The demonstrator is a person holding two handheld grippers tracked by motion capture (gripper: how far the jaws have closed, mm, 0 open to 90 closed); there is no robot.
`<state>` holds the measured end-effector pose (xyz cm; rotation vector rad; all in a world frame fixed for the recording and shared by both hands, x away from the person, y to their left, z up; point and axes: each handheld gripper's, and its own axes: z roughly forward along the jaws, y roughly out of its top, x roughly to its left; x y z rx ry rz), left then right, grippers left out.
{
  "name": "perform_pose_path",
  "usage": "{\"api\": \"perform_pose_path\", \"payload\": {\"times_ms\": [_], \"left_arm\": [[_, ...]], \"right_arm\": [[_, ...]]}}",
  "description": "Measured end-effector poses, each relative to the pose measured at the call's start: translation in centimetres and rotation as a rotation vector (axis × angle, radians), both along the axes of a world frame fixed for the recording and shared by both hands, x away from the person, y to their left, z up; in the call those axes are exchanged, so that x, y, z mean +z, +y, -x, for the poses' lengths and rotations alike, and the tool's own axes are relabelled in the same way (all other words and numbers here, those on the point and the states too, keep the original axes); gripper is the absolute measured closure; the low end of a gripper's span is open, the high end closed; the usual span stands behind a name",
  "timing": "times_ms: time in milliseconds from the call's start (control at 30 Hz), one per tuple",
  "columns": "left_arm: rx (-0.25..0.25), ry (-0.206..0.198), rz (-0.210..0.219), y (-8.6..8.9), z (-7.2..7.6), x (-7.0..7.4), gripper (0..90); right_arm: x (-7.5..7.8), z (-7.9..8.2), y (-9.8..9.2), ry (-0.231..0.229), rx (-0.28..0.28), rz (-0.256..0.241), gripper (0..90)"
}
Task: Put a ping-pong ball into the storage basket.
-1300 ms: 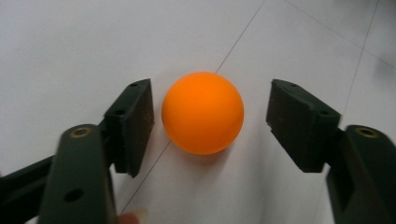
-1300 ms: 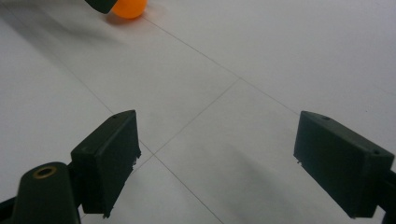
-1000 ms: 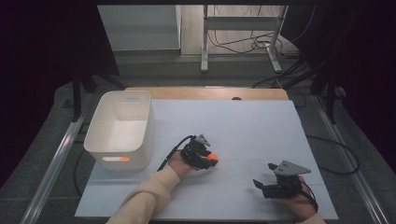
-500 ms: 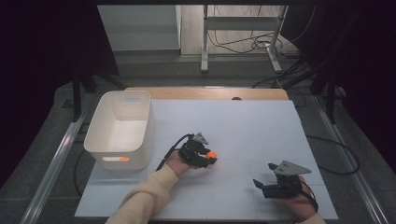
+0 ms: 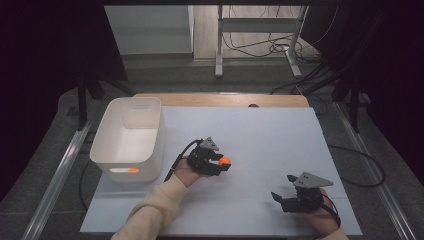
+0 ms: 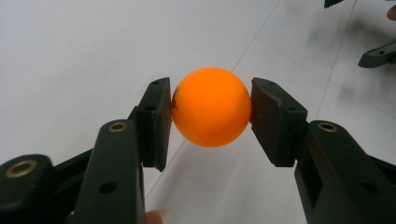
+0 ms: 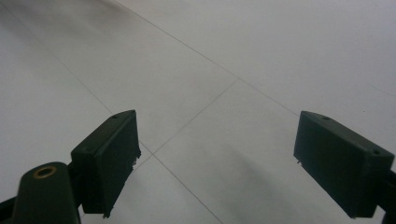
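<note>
Two black pads of our left gripper (image 6: 211, 116) are clamped on the orange ball (image 6: 211, 107), one on each side, so the ball sits right between the jaws, just above the white table (image 5: 280, 135). Our right gripper (image 7: 219, 158) rests off to its right, jaws spread and holding nothing. We judge the white bin (image 5: 131, 137), to the left gripper's left, to be the goal: keep the squeeze steady and centred, lift clear of the rim, then let go low inside.

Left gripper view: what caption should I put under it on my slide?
The left claw pinches an orange ball between its two black jaws above the white table.
</note>
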<state>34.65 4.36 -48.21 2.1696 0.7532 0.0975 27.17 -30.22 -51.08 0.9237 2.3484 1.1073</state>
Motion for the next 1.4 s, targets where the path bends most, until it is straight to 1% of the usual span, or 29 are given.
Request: {"api": "perform_pose_path", "payload": {"times_ms": [367, 400, 600, 967, 1400], "left_arm": [[0.028, -0.044, 0.043, 1.5, 0.2, 1.9, 50.3], [0.033, -0.046, 0.05, 1.6, 0.2, 2.0, 50.3], [0.04, -0.062, 0.059, 2.3, 0.2, 2.7, 50.3], [0.077, -0.094, 0.104, 3.9, 0.4, 4.3, 50.3], [0.095, -0.124, 0.125, 5.1, 0.6, 5.5, 50.3]], "right_arm": [[0.0, 0.0, 0.0, 0.0, -0.001, -0.001, 14.7], [0.0, 0.0, 0.0, 0.0, -0.002, 0.0, 14.6], [0.0, 0.0, 0.0, 0.0, -0.001, 0.0, 14.7], [0.0, 0.0, 0.0, 0.001, -0.002, 0.002, 14.6], [0.0, 0.0, 0.0, 0.001, -0.002, 0.002, 14.6]]}}
